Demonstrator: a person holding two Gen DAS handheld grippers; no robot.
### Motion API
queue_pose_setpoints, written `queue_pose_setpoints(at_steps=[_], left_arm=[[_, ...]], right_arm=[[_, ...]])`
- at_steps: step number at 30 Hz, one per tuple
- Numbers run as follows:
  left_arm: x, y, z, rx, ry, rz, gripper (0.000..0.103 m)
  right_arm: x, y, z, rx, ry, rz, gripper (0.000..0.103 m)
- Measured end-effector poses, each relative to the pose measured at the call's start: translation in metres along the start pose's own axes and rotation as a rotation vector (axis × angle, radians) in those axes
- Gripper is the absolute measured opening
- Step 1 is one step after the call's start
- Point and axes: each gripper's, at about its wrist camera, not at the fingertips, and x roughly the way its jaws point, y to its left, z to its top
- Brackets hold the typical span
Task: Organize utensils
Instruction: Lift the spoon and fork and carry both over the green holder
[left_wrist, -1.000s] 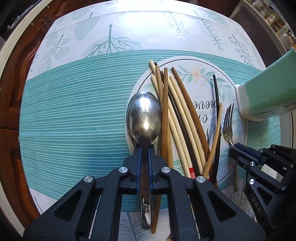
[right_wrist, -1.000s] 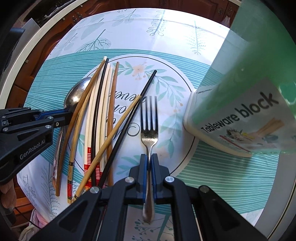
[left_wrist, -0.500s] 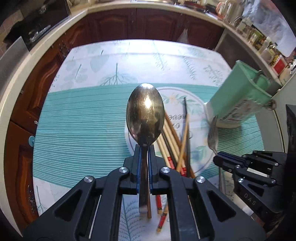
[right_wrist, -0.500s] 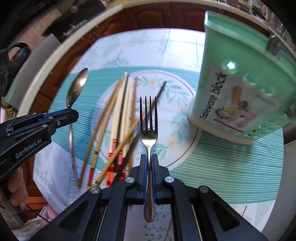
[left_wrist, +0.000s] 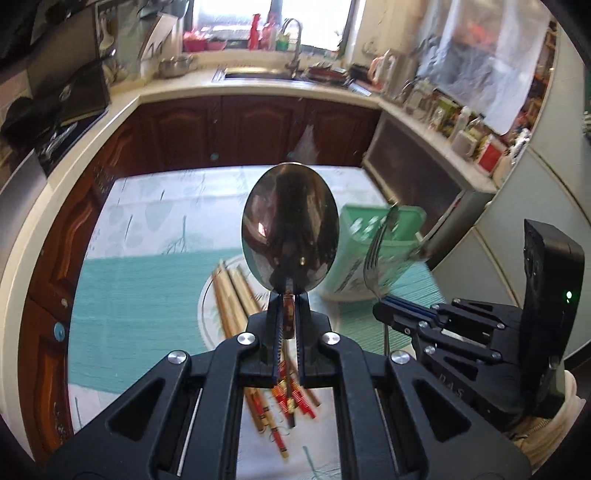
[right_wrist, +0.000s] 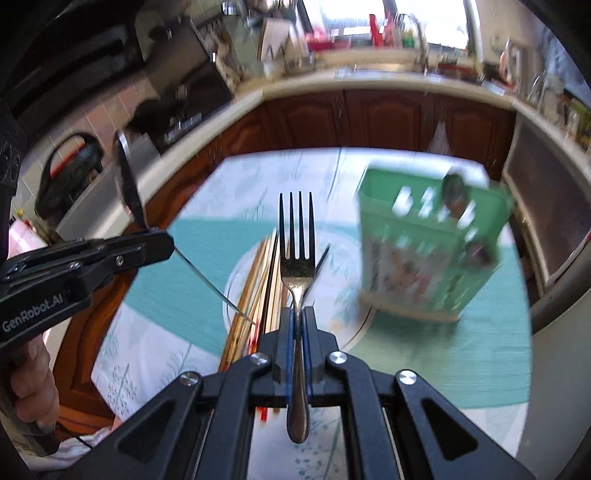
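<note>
My left gripper (left_wrist: 289, 295) is shut on the neck of a steel spoon (left_wrist: 290, 229), whose bowl stands up in front of the camera, high above the table. My right gripper (right_wrist: 298, 314) is shut on a steel fork (right_wrist: 296, 236), tines pointing away. In the right wrist view the left gripper (right_wrist: 159, 243) shows at the left with the spoon (right_wrist: 125, 177) raised. In the left wrist view the right gripper (left_wrist: 384, 306) shows at the right with the fork (left_wrist: 376, 251). A green tableware block (right_wrist: 428, 251) stands on the table to the right. Several chopsticks (right_wrist: 258, 295) lie on the round placemat (right_wrist: 343, 295).
The table carries a teal and white leaf-patterned cloth (left_wrist: 147, 288). Dark wooden cabinets (left_wrist: 258, 129) and a pale counter with a sink (left_wrist: 258, 74) run behind it. A person's hand (right_wrist: 33, 384) holds the left gripper's handle. Kitchen clutter lines the right counter (left_wrist: 461, 129).
Both grippers have risen off the table and tilted upward, lifting the spoon and the fork away from the chopsticks. The kitchen counters and the whole green block have come into view.
</note>
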Motion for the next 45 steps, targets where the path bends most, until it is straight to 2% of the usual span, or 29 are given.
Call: queue_pose_setpoints(at_steps=[5, 11, 15, 20, 26, 30, 35, 41, 45], left_arm=[[-0.025, -0.032, 0.042, 0.065, -0.08, -0.049, 0.004], [-0.026, -0.071, 0.09, 0.081, -0.152, -0.099, 0.004], [-0.006, -0.093, 0.116, 0.069, -0.19, -0.122, 0.004], [0.045, -0.112, 0.137, 0.045, -0.167, -0.143, 0.004], [0.102, -0.116, 0.131, 0.025, -0.134, -0.171, 0.004], [0.124, -0.116, 0.123, 0.033, -0.135, -0.176, 0.004], [0.137, -0.11, 0.112, 0.014, -0.129, -0.198, 0.004], [0.153, -0.107, 0.087, 0.038, -0.059, -0.203, 0.004], [0.162, -0.107, 0.065, 0.067, 0.004, -0.202, 0.005]], right_arm=[[-0.046, -0.024, 0.035, 0.033, -0.171, -0.034, 0.004], [-0.075, -0.063, 0.071, 0.091, -0.328, -0.087, 0.004], [-0.077, -0.084, 0.078, 0.115, -0.408, -0.112, 0.004], [-0.054, -0.114, 0.078, 0.151, -0.45, -0.136, 0.004], [-0.033, -0.123, 0.065, 0.09, -0.523, -0.149, 0.004], [-0.02, -0.119, 0.057, 0.024, -0.537, -0.157, 0.004], [-0.006, -0.121, 0.044, -0.02, -0.534, -0.169, 0.004], [0.005, -0.12, 0.028, -0.054, -0.512, -0.155, 0.004], [0.01, -0.117, 0.02, -0.077, -0.469, -0.175, 0.005]])
